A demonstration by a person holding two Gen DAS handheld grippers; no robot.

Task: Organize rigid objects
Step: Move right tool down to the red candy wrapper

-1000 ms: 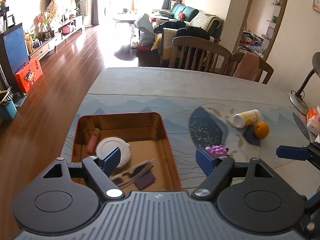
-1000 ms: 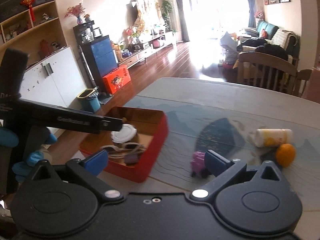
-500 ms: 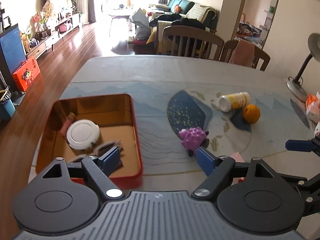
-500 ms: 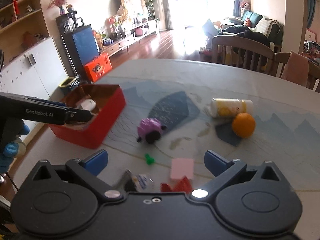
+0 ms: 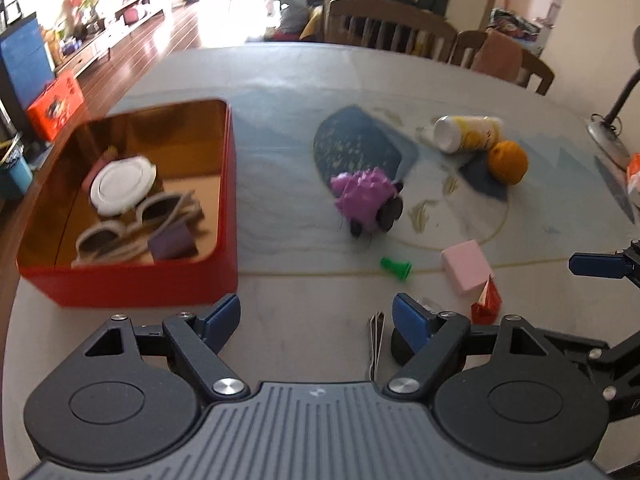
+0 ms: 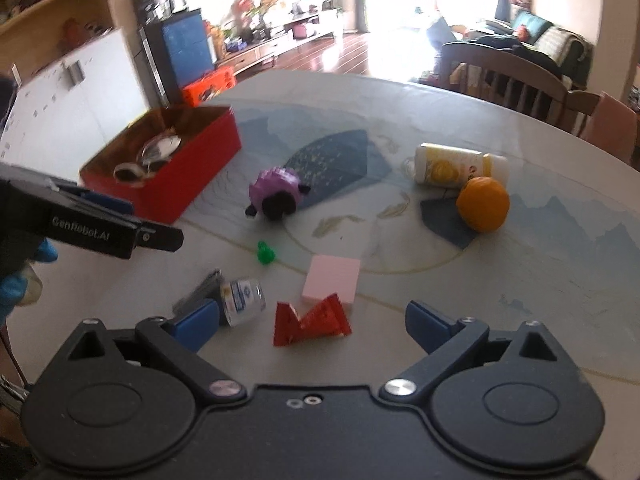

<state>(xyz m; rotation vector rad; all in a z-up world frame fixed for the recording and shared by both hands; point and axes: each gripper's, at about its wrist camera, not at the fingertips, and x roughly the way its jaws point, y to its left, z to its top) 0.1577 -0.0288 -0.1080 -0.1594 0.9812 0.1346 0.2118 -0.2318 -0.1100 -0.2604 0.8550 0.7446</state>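
Note:
A red tin box (image 5: 132, 280) at the left holds a white lid (image 5: 120, 184), sunglasses (image 5: 140, 220) and a purple piece. Loose on the table lie a purple spiky toy (image 5: 364, 200), a green peg (image 5: 396, 266), a pink block (image 5: 466, 266), a red folded piece (image 6: 310, 320), a small jar (image 6: 242, 300), an orange (image 6: 484, 204) and a tipped white-and-yellow bottle (image 6: 456, 166). My left gripper (image 5: 316, 316) hangs open over bare table near the box's front corner. My right gripper (image 6: 312, 322) is open above the red folded piece, jar and pink block.
Dark flat cards (image 5: 376, 340) lie by the jar. A lamp base (image 5: 608, 140) stands at the far right, and wooden chairs (image 5: 392, 32) line the table's far edge. A hand in a blue glove (image 6: 16, 280) holds the left gripper.
Both grippers have come down and tipped toward the near part of the table. The pink block, green peg, red piece and jar came into view. Both pairs of jaws stayed wide.

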